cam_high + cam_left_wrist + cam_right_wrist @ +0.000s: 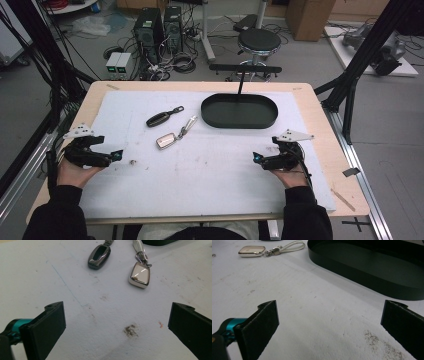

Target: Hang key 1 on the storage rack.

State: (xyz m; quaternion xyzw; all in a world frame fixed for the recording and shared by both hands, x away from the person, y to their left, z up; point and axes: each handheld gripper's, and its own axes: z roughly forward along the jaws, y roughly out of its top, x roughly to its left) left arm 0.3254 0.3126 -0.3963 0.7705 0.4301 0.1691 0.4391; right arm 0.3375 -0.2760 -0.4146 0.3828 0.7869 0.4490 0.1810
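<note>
Two car key fobs lie on the white mat (210, 170). The dark one (159, 119) (99, 256) is farther back. The silver one (166, 140) (140, 274) (252, 250) has a pale strap (189, 125) (290, 246). Behind them to the right stands an empty black oval tray (239, 124) (367, 277). My left gripper (118, 155) (117, 327) rests at the mat's left, open, nothing between its jaws. My right gripper (256, 158) (329, 327) rests at the right, in front of the tray, open and empty too.
A small dirt smudge (133, 162) (130, 330) marks the mat near the left gripper. Beyond the table's far edge are a round stool (258, 41), computer towers (150, 27) and loose cables on the floor. Black frame posts flank the table.
</note>
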